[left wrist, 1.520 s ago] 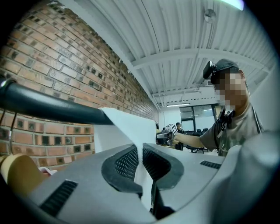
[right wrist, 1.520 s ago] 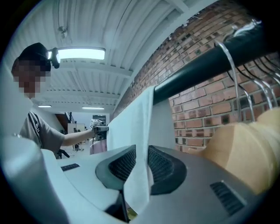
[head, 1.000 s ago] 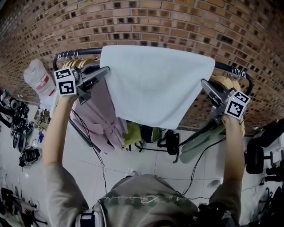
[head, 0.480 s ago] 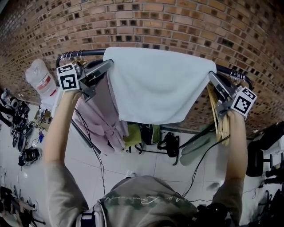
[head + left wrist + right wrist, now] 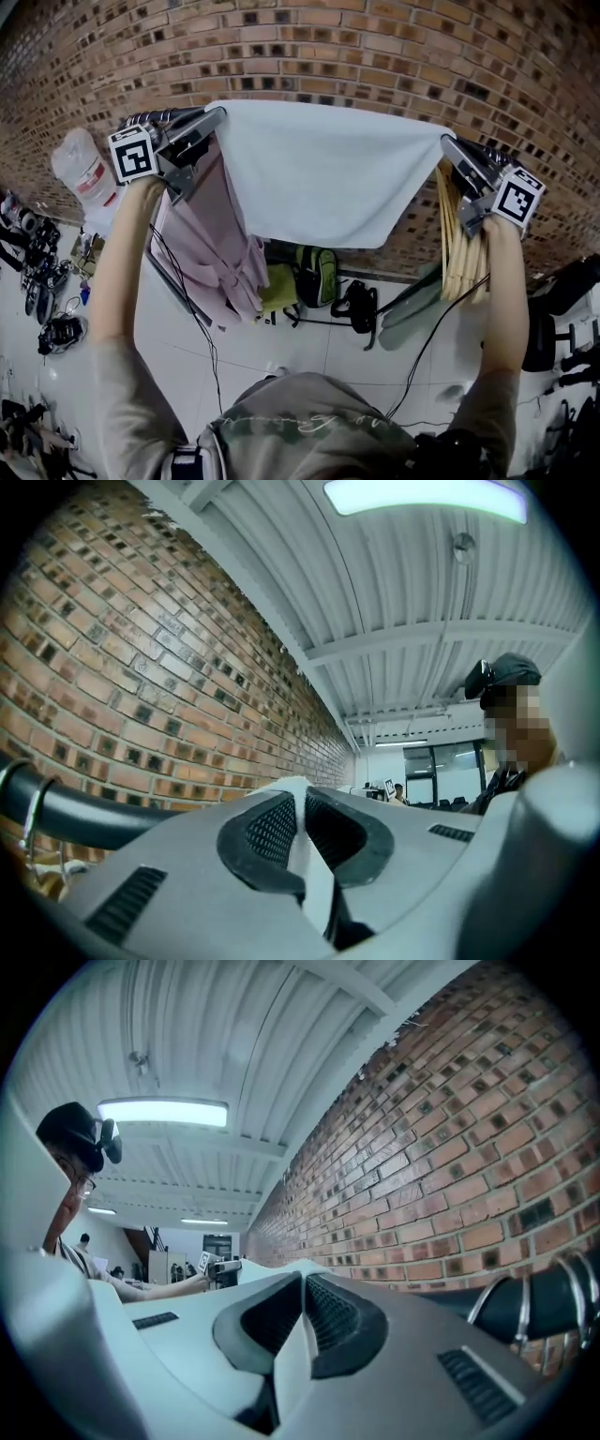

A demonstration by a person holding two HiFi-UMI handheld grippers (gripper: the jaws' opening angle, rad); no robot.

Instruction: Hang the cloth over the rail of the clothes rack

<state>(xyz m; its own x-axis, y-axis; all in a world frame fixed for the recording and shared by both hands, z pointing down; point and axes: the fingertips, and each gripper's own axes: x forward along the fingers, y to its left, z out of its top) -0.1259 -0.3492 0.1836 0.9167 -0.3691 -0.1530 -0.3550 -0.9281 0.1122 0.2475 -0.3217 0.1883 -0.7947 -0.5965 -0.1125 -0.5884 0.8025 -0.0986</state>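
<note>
A pale white cloth (image 5: 319, 173) hangs spread between my two grippers in front of the brick wall. Its top edge is at the height of the black rail (image 5: 148, 116), and it hides the rail's middle. My left gripper (image 5: 217, 113) is shut on the cloth's upper left corner. My right gripper (image 5: 446, 142) is shut on the upper right corner. In the left gripper view the cloth (image 5: 317, 883) runs pinched between the shut pads of that gripper (image 5: 300, 803), with the rail (image 5: 75, 813) just beyond. In the right gripper view the cloth (image 5: 289, 1372) sits in the shut gripper (image 5: 302, 1288) near the rail (image 5: 525, 1312).
A pink garment (image 5: 211, 234) hangs on the rail's left part, beside the cloth. Wooden hangers (image 5: 459, 244) hang at the right end under my right gripper. Bags (image 5: 319, 277) lie on the tiled floor below. A white sack (image 5: 82, 169) stands at the left and a black chair (image 5: 553, 319) at the right.
Both grippers have risen with the cloth, so its top edge now sits higher against the wall. The wooden hangers at the right have come into view below the right gripper.
</note>
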